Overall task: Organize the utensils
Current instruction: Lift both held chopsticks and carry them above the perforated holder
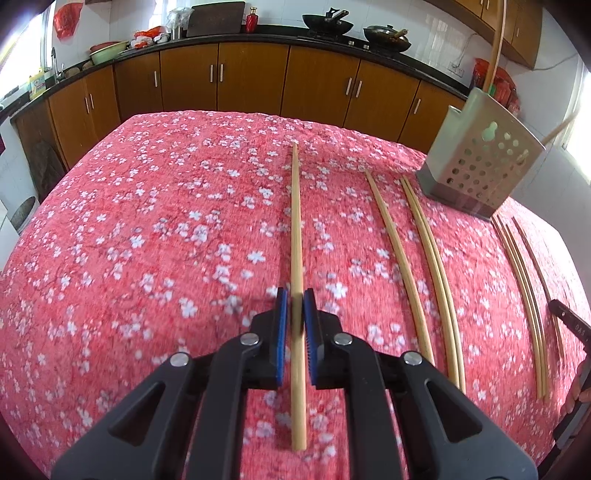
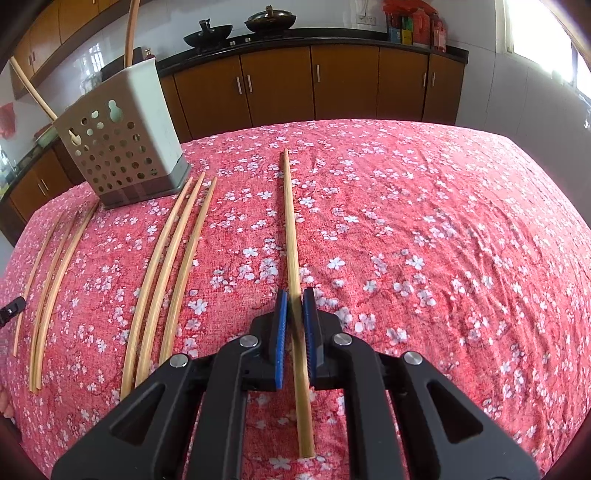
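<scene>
Hand-held gripper [image 1: 294,306] astride chopstick [image 1: 296,236]

Brown cabinets [image 1: 251,79], black countertop [image 1: 280,40], white tiled wall [image 2: 332,14], bright window [image 2: 535,33].

A home kitchen: brown cabinets [image 1: 251,79] under a dark counter [image 1: 280,38] span the frame's top, two woks [image 1: 327,22] on the stove, a basin [image 1: 107,51] upper left.

chopsticks [image 2: 162,273] side by side on tablecloth [image 2: 424,240], holder [image 2: 122,147] behind them
</scene>
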`<state>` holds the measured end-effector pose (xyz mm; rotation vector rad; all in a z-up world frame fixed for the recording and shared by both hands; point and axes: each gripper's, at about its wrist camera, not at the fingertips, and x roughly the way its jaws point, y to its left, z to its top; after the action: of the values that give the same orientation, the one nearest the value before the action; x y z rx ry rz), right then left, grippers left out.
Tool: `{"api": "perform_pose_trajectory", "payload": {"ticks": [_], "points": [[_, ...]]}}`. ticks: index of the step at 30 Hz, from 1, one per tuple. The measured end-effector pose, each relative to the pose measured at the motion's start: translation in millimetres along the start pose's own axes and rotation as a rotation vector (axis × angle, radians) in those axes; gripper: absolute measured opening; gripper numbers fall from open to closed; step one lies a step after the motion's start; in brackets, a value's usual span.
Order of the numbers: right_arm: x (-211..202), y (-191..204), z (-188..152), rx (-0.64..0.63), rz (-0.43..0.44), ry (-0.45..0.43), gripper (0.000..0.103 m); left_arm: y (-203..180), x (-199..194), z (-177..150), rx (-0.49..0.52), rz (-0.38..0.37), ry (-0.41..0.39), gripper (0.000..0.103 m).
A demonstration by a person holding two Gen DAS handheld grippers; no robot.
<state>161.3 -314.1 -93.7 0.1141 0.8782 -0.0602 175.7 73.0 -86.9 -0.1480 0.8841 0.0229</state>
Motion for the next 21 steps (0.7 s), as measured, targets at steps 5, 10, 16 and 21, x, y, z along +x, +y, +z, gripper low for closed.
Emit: {"api": "perform_pose_trajectory", "payload": {"ticks": [5,10,16,21], "points": [[-3,-1,1,0.012,0.002,0.0,0.008,-5,-1,-3,0.033,0.02,0.003,0.008],[-35,-7,10,0.028,0.019,-0.093,0.008,-7,-20,5,0.045,0.017,-0.041,0.008],[-81,-12,30,0.039,0.032,-0.229,0.008,-19,-72,33,0.062,-0.014,-0.2,0.008],[-106,-12,44,0.041,0.056,-0.308,0.008,-21,-106,59,0.054,-0.052,-0.304,0.008]]}}
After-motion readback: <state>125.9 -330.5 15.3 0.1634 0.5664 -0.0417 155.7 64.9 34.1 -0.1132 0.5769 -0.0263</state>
